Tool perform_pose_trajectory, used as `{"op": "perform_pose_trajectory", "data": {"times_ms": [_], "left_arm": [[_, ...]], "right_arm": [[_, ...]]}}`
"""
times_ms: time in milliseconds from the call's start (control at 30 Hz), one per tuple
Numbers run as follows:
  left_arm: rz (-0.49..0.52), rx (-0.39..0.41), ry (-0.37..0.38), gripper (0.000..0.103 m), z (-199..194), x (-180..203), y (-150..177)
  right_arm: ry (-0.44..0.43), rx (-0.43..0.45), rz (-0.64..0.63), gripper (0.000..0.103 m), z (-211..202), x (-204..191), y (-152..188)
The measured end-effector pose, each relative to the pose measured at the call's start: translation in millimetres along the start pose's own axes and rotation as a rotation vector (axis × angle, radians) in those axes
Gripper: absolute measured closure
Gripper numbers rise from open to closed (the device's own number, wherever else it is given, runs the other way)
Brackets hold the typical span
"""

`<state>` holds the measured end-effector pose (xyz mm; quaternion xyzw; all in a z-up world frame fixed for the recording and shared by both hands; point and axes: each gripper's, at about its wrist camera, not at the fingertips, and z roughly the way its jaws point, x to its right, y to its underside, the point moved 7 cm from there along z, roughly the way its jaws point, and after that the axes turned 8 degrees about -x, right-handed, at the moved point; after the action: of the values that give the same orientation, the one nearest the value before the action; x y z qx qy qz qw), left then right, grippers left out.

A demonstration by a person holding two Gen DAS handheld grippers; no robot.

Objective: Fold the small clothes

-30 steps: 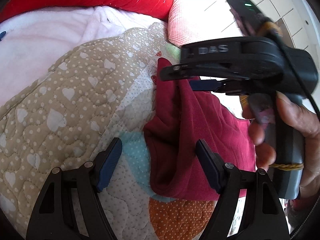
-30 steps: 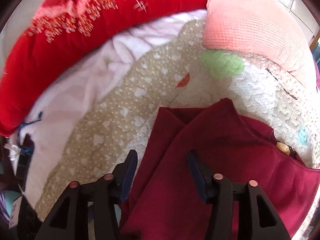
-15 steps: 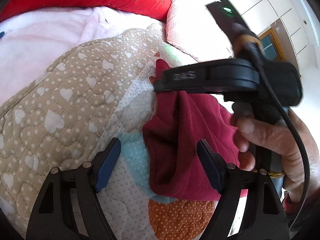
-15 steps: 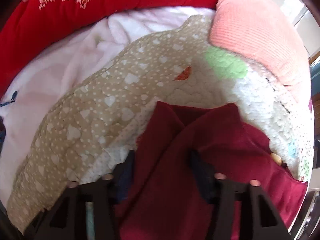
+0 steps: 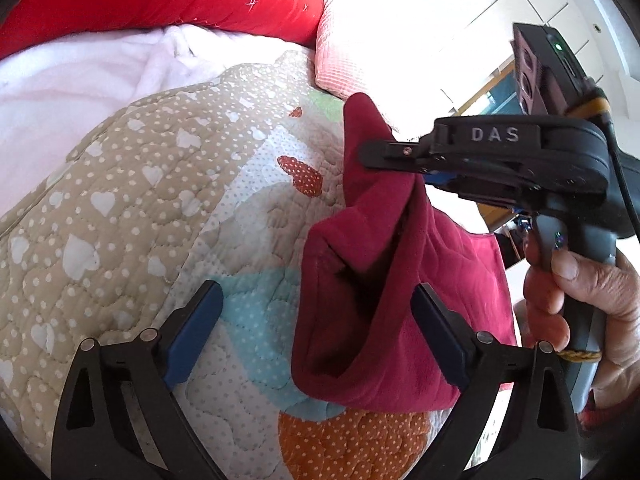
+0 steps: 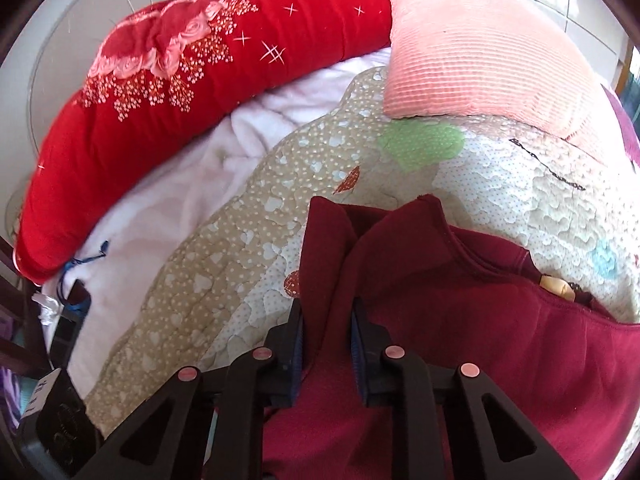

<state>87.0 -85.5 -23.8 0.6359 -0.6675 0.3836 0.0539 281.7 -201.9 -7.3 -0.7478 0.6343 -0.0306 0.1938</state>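
Note:
A dark red garment (image 5: 384, 300) lies bunched on a patchwork quilt (image 5: 140, 220). My left gripper (image 5: 316, 332) is open just above the quilt, with the garment's lower fold between its fingers but not clamped. My right gripper (image 6: 326, 344) is shut on a fold of the dark red garment (image 6: 500, 340) and lifts that fold into a peak. It also shows from the side in the left wrist view (image 5: 400, 156), held by a hand, pinching the garment's upper edge.
A red bolster (image 6: 200, 64) and a pink ribbed pillow (image 6: 480, 52) lie along the back of the quilt (image 6: 240, 248). A white fleece blanket (image 5: 80, 92) lies at the left. A dark object (image 6: 72, 320) sits by the bed's left edge.
My right gripper has closed on the garment's fold and raised it. The left gripper has stayed open and nearly still.

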Motion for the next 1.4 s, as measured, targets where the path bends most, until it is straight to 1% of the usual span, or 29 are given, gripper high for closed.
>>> {"op": "perform_pose_trajectory", "data": {"times_ms": [233,300,367,400,433,467,500,567,667,733,867,1000,1233,1300,1400], "left_arm": [[-0.015,0.025,0.034,0.009,-0.3,1.1,-7.7],[-0.017,0.031,0.049,0.02,-2.3,-0.2,-9.3],[-0.011,0.014,0.064,0.035,-3.4,0.2,-7.4],[-0.005,0.01,0.063,0.037,-2.8,1.6,-6.5],[0.007,0.006,0.06,0.043,-1.8,4.5,-6.0],[0.017,0.002,0.062,0.052,-1.1,7.3,-5.8],[0.036,-0.005,0.068,0.057,-0.9,12.6,-4.6],[0.078,-0.002,0.055,0.073,-3.8,23.6,-0.6],[0.133,0.013,0.054,0.083,-11.2,41.7,3.2],[0.16,0.014,0.066,0.085,-16.2,54.5,3.9],[0.224,0.033,0.085,0.086,-26.4,87.3,5.9],[0.282,0.025,0.113,0.086,-28.9,124.4,10.0],[0.391,-0.001,0.123,0.086,-15.2,179.8,19.6],[0.418,-0.023,0.136,0.086,-7.4,193.1,24.3],[0.461,-0.052,0.137,0.086,8.8,212.3,32.0]], "right_arm": [[-0.02,0.016,0.001,0.084,-5.3,2.5,2.9],[-0.028,0.024,0.003,0.084,-9.3,4.2,5.4],[-0.037,0.037,0.008,0.084,-13.7,8.1,7.8],[-0.044,0.041,0.011,0.084,-15.6,10.1,9.1],[-0.052,0.049,0.018,0.084,-18.5,13.1,11.2],[-0.056,0.054,0.022,0.084,-20.2,15.0,12.8],[-0.06,0.059,0.027,0.084,-22.0,17.2,14.8],[-0.071,0.071,0.038,0.084,-26.6,22.1,19.0],[-0.069,0.101,0.035,0.084,-37.4,28.1,24.1],[-0.059,0.122,0.023,0.085,-46.7,31.8,27.4],[-0.049,0.164,0.016,0.086,-73.9,45.8,32.7],[-0.028,0.213,0.012,0.086,-106.2,61.6,39.3],[0.024,0.261,0.033,0.087,-146.0,101.9,59.4],[0.038,0.267,0.046,0.087,-154.0,116.8,68.7],[0.076,0.272,0.058,0.088,-163.6,139.8,84.5]]}}
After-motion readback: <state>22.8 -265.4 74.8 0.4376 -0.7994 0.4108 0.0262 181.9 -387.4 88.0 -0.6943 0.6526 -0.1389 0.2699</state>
